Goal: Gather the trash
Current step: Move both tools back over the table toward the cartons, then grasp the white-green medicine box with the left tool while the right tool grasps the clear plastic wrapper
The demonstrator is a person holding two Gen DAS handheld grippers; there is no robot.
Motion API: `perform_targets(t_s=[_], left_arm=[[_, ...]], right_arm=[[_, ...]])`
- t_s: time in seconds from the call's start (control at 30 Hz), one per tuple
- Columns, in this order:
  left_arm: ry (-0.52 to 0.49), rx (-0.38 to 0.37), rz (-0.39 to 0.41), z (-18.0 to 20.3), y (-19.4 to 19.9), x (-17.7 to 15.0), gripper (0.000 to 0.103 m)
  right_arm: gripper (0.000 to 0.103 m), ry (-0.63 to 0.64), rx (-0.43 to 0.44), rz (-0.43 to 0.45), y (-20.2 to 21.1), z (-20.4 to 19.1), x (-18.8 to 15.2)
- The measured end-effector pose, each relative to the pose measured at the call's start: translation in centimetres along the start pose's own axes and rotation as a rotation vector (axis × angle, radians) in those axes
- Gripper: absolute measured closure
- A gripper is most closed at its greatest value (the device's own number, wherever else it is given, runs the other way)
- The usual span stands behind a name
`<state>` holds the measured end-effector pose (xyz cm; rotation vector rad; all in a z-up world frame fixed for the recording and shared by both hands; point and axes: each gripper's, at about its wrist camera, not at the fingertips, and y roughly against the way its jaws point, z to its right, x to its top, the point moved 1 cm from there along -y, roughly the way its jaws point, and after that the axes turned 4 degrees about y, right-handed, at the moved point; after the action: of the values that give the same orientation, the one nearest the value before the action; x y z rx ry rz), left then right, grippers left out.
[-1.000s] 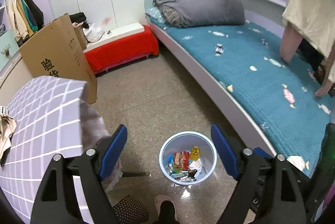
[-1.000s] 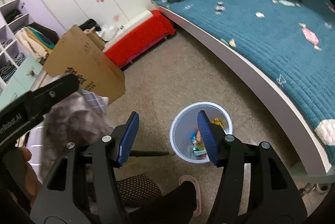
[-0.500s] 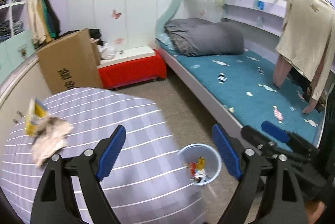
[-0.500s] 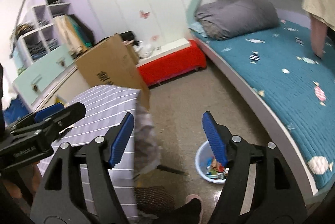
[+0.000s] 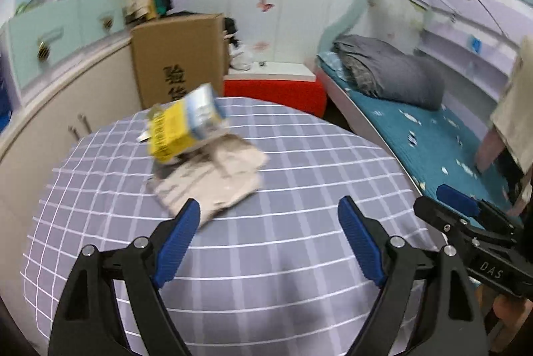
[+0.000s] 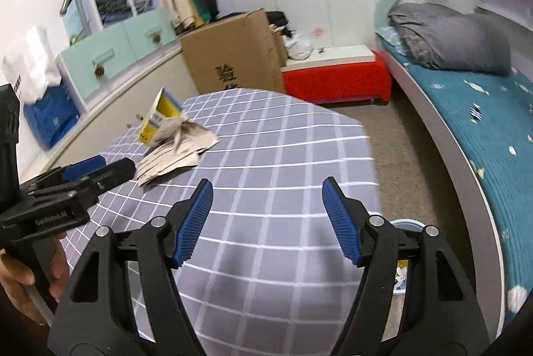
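Observation:
A yellow and blue carton [image 5: 185, 123] lies tilted on crumpled beige paper [image 5: 213, 179] on the table with the grey checked cloth [image 5: 299, 256]. My left gripper [image 5: 266, 222] hovers open just short of the paper, nothing between its fingers. In the right wrist view the carton [image 6: 160, 116] and paper [image 6: 176, 149] sit at the table's far left. My right gripper [image 6: 266, 199] is open over bare cloth, with the left gripper [image 6: 86, 169] beside the paper. The pale blue trash bin [image 6: 408, 224] peeks out on the floor behind the right finger.
A teal bed [image 6: 483, 156] with several scattered candy wrappers [image 6: 476, 111] runs along the right. A cardboard box [image 5: 176, 63] and a red bench [image 5: 276, 89] stand behind the table. Cabinets [image 5: 50, 39] line the left wall. A person's hand [image 6: 20, 272] holds the left gripper.
Both views swung up from the trash bin on the floor to the table top. The carton and paper came into view and closer. The right jaws stand wider than before.

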<state>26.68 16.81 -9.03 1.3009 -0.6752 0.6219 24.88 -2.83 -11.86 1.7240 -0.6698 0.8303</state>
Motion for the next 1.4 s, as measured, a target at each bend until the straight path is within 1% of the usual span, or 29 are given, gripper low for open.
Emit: perform_targets(t_s=[0.17,0.27,0.33,0.37,0.43,0.5,0.63,0.67,0.7,0.77,0.8,0.87,0.9,0.93,1.03,1.13,1.2,1.23,1.27,1.33,1.4], left_arm=[[0.076,0.044,-0.002,-6.2,-0.5,0.9,0.020],[0.113,0.069,0.006,-8.8,-0.7,1.8,0.020],[0.142,0.072,0.004,-10.5,-0.9,2.3,0.020],[0.166,0.060,0.000,-11.6,-1.0,2.7,0.020],[0.188,0.070,0.000,-12.9,-1.4,3.3,0.020],[0.189,0.089,0.001,-13.8,-1.8,3.8,0.020],[0.193,0.106,-0.018,-15.3,-3.3,4.9,0.020],[0.195,0.108,-0.023,-15.6,-3.6,5.1,0.020],[0.197,0.113,-0.023,-15.8,-3.7,5.2,0.020],[0.202,0.119,-0.026,-16.5,-4.1,5.6,0.020],[0.209,0.120,-0.025,-16.8,-4.2,5.7,0.020],[0.212,0.121,-0.030,-17.2,-4.7,5.9,0.020],[0.211,0.126,-0.030,-17.3,-4.9,6.0,0.020],[0.211,0.130,-0.030,-17.4,-5.0,6.1,0.020],[0.219,0.117,-0.038,-17.4,-6.0,6.8,0.020],[0.242,0.110,-0.045,-17.0,-7.0,7.5,0.020],[0.251,0.103,-0.054,-16.6,-7.9,7.9,0.020],[0.244,0.104,-0.054,-16.2,-8.3,8.2,0.020],[0.205,0.116,-0.058,-15.4,-9.0,8.4,0.020],[0.110,0.173,-0.081,-14.2,-10.1,8.5,0.020],[-0.007,0.258,-0.086,-12.9,-11.4,8.1,0.020]], right_arm=[[0.035,0.071,0.026,-0.023,-2.9,-4.0,1.6],[0.036,0.120,0.057,-0.042,-5.4,-6.6,2.8],[0.036,0.149,0.081,-0.069,-7.5,-8.3,3.8],[0.036,0.160,0.091,-0.074,-8.2,-8.9,4.2],[0.036,0.187,0.120,-0.073,-9.7,-10.5,5.4],[0.036,0.204,0.143,-0.078,-11.2,-12.0,6.6],[0.037,0.211,0.194,-0.103,-14.3,-13.7,8.5],[0.043,0.212,0.206,-0.112,-15.0,-13.9,8.8],[0.046,0.214,0.211,-0.125,-15.7,-14.2,9.0],[0.060,0.222,0.240,-0.156,-16.6,-14.8,9.0],[0.065,0.227,0.258,-0.175,-17.0,-15.0,8.9],[0.086,0.230,0.298,-0.206,-17.6,-15.3,8.6],[0.091,0.230,0.338,-0.205,-17.6,-15.4,8.4],[0.096,0.238,0.350,-0.199,-17.4,-15.5,8.3],[0.097,0.252,0.326,-0.109,-15.4,-15.3,8.3],[0.098,0.236,0.277,-0.012,-13.6,-14.1,9.0],[0.098,0.225,0.233,0.034,-12.8,-13.1,9.4],[0.098,0.210,0.230,0.045,-12.5,-12.6,9.6],[0.098,0.193,0.216,0.059,-12.3,-11.9,9.7],[0.098,0.183,0.189,0.068,-12.6,-11.0,9.9],[0.098,0.169,0.181,0.069,-13.1,-10.2,9.9]])
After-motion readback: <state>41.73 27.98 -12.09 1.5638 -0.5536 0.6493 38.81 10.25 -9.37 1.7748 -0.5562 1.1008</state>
